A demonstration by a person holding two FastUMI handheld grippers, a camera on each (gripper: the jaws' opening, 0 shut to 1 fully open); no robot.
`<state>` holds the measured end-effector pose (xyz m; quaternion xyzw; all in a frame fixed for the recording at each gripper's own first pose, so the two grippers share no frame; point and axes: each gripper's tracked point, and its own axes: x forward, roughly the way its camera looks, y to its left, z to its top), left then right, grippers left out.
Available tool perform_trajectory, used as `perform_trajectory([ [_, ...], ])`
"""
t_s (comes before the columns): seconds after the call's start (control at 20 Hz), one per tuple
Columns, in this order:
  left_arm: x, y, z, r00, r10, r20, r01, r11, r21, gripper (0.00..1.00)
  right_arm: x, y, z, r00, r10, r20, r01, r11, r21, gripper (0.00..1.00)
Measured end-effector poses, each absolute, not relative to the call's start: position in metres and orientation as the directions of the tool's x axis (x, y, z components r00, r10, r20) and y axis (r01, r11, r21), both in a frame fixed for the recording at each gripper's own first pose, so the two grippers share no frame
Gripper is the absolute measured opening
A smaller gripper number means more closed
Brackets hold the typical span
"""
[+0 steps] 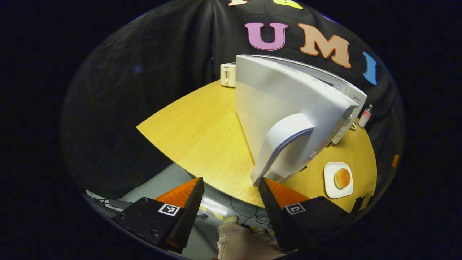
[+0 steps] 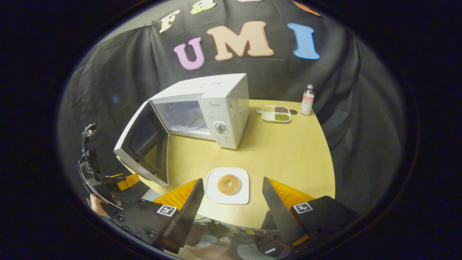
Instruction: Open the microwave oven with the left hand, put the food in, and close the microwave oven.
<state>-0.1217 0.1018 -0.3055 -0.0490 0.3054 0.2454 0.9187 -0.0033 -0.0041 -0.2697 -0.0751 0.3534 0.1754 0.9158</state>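
Note:
The white microwave [image 2: 216, 104] stands on the round wooden table [image 2: 288, 155] with its door [image 2: 142, 144] swung wide open to the left and its cavity bare. In the left gripper view I see the door's outer face and its curved handle [image 1: 283, 144]. My left gripper [image 1: 230, 180] is open just off the table edge, its right fingertip close below the handle's lower end. A round bun [image 2: 228, 184] lies on a white square plate [image 2: 216, 196] near the front edge. My right gripper [image 2: 232, 180] hovers open above the plate, one finger on each side.
A divided dish of grains [image 2: 276, 113] and a small bottle [image 2: 307, 100] stand at the back right of the table. A white toaster [image 1: 228, 74] sits behind the microwave. The other gripper [image 2: 121, 180] and its cables hang left of the door. Floor cables lie below the table edge.

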Motion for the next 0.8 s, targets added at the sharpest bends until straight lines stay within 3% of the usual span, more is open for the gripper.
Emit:
perform_trajectory([
  [0.1, -0.130, 0.117, -0.303, 0.683, 0.442, -0.581, -0.508, 0.859, 0.055, 0.90, 0.000, 0.003, -0.281, 0.670, 0.274, -0.690, -0.389, 0.921, -0.013, 0.93],
  [0.15, -0.134, 0.126, -0.303, 0.677, 0.448, -0.584, -0.525, 0.850, 0.043, 0.90, 0.003, 0.006, -0.287, 0.659, 0.272, -0.701, -0.394, 0.919, -0.013, 1.00],
  [0.25, -0.140, 0.147, -0.304, 0.666, 0.466, -0.582, -0.562, 0.827, 0.019, 0.90, 0.005, 0.012, -0.303, 0.636, 0.259, -0.727, -0.399, 0.917, -0.022, 1.00],
  [0.3, -0.143, 0.158, -0.304, 0.660, 0.477, -0.581, -0.579, 0.816, 0.013, 0.90, 0.006, 0.016, -0.309, 0.628, 0.253, -0.736, -0.402, 0.915, -0.028, 0.93],
  [0.45, -0.155, 0.193, -0.309, 0.625, 0.511, -0.590, -0.619, 0.785, 0.023, 0.86, 0.012, 0.026, -0.333, 0.597, 0.223, -0.771, -0.392, 0.919, -0.038, 0.93],
  [0.5, -0.158, 0.206, -0.309, 0.612, 0.526, -0.590, -0.636, 0.771, 0.027, 0.86, 0.011, 0.029, -0.347, 0.574, 0.208, -0.792, -0.387, 0.921, -0.038, 1.00],
  [0.6, -0.165, 0.232, -0.307, 0.587, 0.557, -0.587, -0.666, 0.745, 0.040, 0.86, 0.013, 0.032, -0.370, 0.528, 0.176, -0.831, -0.379, 0.924, -0.045, 1.00],
  [0.65, -0.167, 0.244, -0.303, 0.580, 0.574, -0.579, -0.682, 0.730, 0.042, 0.86, 0.014, 0.033, -0.379, 0.510, 0.158, -0.845, -0.373, 0.927, -0.051, 0.93],
  [0.8, -0.175, 0.281, -0.288, 0.553, 0.623, -0.554, -0.734, 0.678, 0.031, 0.86, 0.020, 0.033, -0.411, 0.456, 0.122, -0.882, -0.345, 0.937, -0.049, 0.93],
])
